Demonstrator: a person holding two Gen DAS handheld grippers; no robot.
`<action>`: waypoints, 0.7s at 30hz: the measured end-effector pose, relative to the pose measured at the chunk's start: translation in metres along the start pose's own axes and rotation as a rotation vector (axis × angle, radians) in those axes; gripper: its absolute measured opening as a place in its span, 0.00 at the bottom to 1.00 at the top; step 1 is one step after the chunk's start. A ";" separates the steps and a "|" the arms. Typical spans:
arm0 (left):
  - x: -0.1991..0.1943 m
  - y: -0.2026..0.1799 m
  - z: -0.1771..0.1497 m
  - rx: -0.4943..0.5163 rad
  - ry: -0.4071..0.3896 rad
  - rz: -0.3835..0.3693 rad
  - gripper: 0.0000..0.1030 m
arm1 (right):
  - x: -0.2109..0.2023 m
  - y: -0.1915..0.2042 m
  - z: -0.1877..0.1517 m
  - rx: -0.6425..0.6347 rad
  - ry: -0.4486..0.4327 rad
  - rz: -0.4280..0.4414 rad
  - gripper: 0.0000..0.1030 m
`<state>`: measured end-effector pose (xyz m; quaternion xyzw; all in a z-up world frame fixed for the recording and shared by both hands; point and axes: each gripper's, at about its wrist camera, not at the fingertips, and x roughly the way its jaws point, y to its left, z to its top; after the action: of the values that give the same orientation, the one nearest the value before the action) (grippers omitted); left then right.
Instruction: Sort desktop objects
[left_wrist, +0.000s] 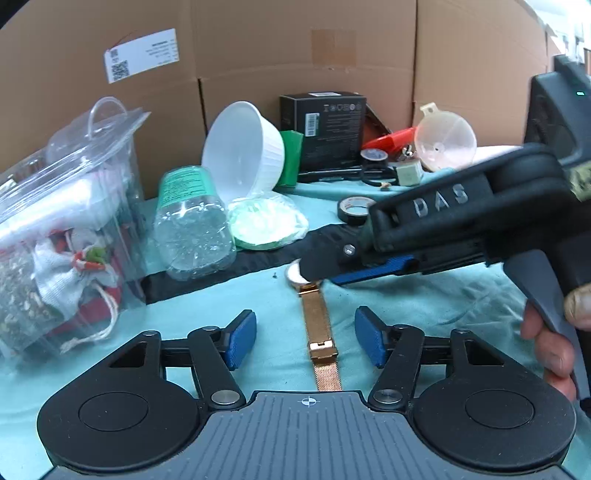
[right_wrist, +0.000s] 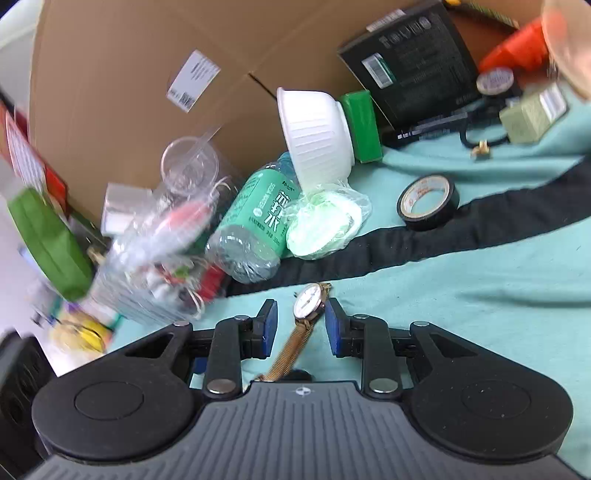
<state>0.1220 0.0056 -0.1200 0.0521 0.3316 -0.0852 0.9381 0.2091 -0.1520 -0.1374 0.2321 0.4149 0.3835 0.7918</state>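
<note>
Watch (right_wrist: 309, 301): it lies flat on the teal cloth (right_wrist: 480, 295) covering the desk, its face between my right tongs' pads and its gold mesh strap (left_wrist: 320, 339) running back between my left tongs' pads.
Right tongs (right_wrist: 301, 325): released, jaws apart around the watch face; whether either pad touches the case I cannot tell.
Left tongs (left_wrist: 306, 339): released, straddling the strap near its clasp, gripping nothing.
Slip risk: the case is thin and round, so I judge the pads could ride over it and pinch cloth instead.
Strap risk: lifted by the face alone, the limp mesh may swing and snag my left tongs.
Clutter risk: the water bottle (right_wrist: 255, 229) and black tape roll (right_wrist: 428, 203) sit just beyond the watch; an overshoot could nudge them.
</note>
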 end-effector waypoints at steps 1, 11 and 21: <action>0.001 0.000 0.001 0.001 0.001 -0.009 0.69 | 0.002 -0.005 0.002 0.030 0.005 0.027 0.31; 0.004 0.000 0.001 0.023 -0.009 -0.025 0.62 | 0.024 0.053 -0.007 -0.401 0.016 -0.110 0.47; -0.011 -0.006 -0.005 -0.023 0.025 0.020 0.59 | 0.043 0.085 -0.027 -0.703 0.063 -0.302 0.59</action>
<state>0.1093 0.0016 -0.1175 0.0456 0.3436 -0.0711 0.9353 0.1670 -0.0653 -0.1142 -0.1292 0.3117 0.3881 0.8576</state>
